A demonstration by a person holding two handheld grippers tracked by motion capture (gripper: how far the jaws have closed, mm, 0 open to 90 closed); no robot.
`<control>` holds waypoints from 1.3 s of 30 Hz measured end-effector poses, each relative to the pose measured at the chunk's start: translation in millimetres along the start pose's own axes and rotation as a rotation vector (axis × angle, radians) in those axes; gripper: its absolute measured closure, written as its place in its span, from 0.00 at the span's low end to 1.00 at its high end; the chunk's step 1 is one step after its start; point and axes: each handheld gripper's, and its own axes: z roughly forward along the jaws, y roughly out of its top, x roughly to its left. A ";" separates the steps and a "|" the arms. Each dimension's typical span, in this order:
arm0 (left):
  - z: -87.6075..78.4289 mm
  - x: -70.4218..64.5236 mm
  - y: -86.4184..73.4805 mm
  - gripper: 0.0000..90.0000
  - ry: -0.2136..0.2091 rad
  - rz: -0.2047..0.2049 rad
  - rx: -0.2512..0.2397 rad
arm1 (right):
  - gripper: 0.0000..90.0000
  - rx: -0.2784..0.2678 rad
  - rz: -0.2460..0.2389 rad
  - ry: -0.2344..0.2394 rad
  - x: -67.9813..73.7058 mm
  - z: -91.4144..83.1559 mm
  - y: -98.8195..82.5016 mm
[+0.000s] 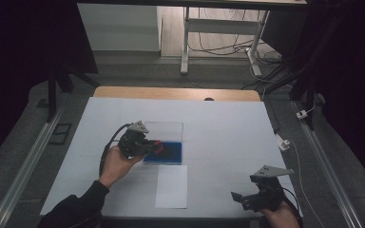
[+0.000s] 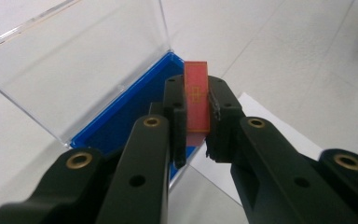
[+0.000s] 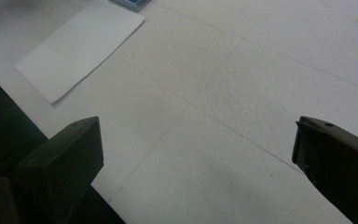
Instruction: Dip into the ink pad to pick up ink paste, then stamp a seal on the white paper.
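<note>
A thin red card (image 2: pixel 196 98) with a fine gold pattern stands on edge between the pads of my left gripper (image 2: pixel 196 105), which is shut on it. In the high view the left gripper (image 1: pixel 156 147) holds the red card (image 1: pixel 158 146) just over the left edge of a blue box (image 1: pixel 171 153) whose clear lid (image 1: pixel 164 131) stands open behind it. The blue box (image 2: pixel 121 114) and its clear lid (image 2: pixel 70 60) lie beyond the jaws in the left gripper view. My right gripper (image 1: pixel 241 197) rests near the table's front right corner, open, nothing between its jaws (image 3: pixel 196 154).
A white sheet of paper (image 1: pixel 172 186) lies in front of the blue box, its corner also seen past the right gripper (image 3: pixel 77 46). The table (image 1: pixel 228 128) is covered in white. Desk legs and cables stand on the floor beyond the far edge.
</note>
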 end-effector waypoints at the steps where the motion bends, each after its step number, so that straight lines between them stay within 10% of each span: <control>1: -0.9 -1.4 0.1 0.88 0.000 0.004 0.001 | 0.02 0.000 0.003 0.000 0.1 -0.1 0.0; 39: -8.7 -55.9 -17.6 0.88 -0.070 0.098 0.058 | 0.02 -0.004 0.008 0.002 -1.0 -0.6 -0.1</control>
